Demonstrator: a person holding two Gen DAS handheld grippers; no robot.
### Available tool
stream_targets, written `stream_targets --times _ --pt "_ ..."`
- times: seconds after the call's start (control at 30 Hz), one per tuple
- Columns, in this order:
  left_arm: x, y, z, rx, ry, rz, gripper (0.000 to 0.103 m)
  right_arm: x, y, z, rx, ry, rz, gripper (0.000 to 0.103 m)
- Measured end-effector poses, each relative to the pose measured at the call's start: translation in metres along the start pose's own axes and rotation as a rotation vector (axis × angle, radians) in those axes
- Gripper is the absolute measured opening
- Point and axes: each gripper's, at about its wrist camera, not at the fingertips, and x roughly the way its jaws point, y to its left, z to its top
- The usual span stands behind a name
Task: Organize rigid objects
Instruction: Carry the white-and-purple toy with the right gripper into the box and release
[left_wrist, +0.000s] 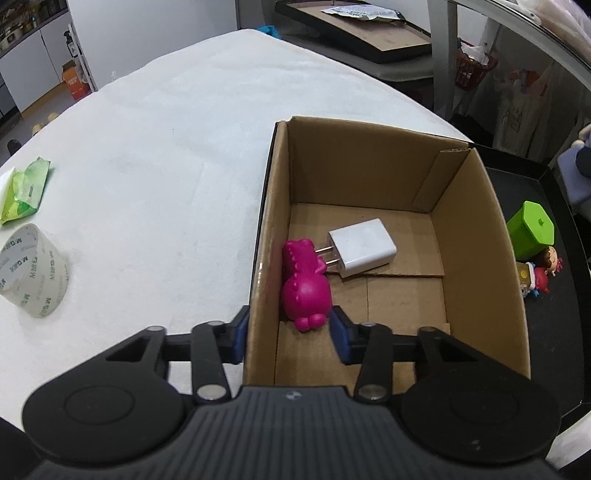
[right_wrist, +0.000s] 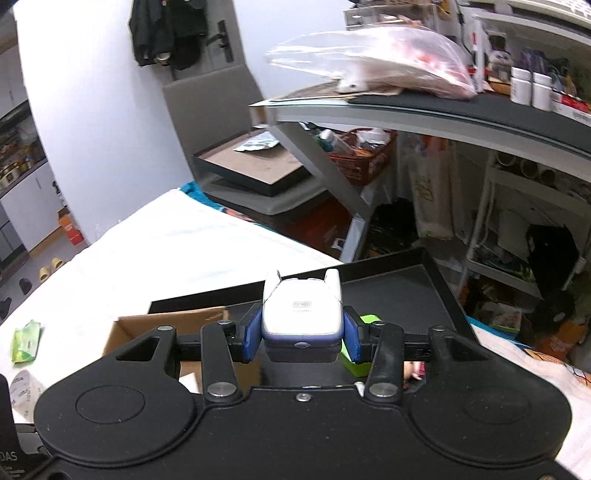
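A cardboard box (left_wrist: 476, 229) stands open on the white table. Inside lie a magenta dinosaur toy (left_wrist: 304, 286) against the left wall and a white plug charger (left_wrist: 364, 245) beside it. My left gripper (left_wrist: 288, 334) is open, straddling the box's left wall, one finger outside and one inside just behind the dinosaur. My right gripper (right_wrist: 301, 334) is shut on a white and blue toy figure (right_wrist: 301, 310), held up in the air above the black tray (right_wrist: 391, 291) and the box (right_wrist: 166, 325).
A tape roll (left_wrist: 33, 269) and a green wipes pack (left_wrist: 26, 190) lie at the table's left. On the black tray (left_wrist: 554, 332) right of the box stand a green block (left_wrist: 532, 229) and small dolls (left_wrist: 543, 271). Shelves and clutter stand behind.
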Motion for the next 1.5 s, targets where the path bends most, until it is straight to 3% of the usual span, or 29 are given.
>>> stream_targets --times 0.27,0.57,1.1,1.27,1.43,1.5 --pt "0.001 0.013 0.000 -0.047 -0.003 -0.023 0.026 0.001 0.021 0.002 -0.040 -0.009 0.023 0.043" --pt "0.006 0.031 0.000 -0.120 0.012 -0.090 0.018 0.004 0.061 -0.001 -0.124 0.008 0.044 0.043" --pt "0.011 0.055 -0.002 -0.191 0.032 -0.185 0.015 0.038 0.126 -0.008 -0.167 0.187 0.135 0.043" --pt "0.013 0.060 -0.002 -0.202 0.035 -0.203 0.015 0.044 0.143 -0.010 -0.198 0.210 0.135 0.044" --pt "0.013 0.060 -0.001 -0.202 0.035 -0.208 0.016 0.050 0.147 -0.005 -0.147 0.250 0.184 0.044" --pt "0.013 0.062 -0.001 -0.210 0.036 -0.214 0.016 0.046 0.153 -0.003 -0.167 0.223 0.196 0.050"
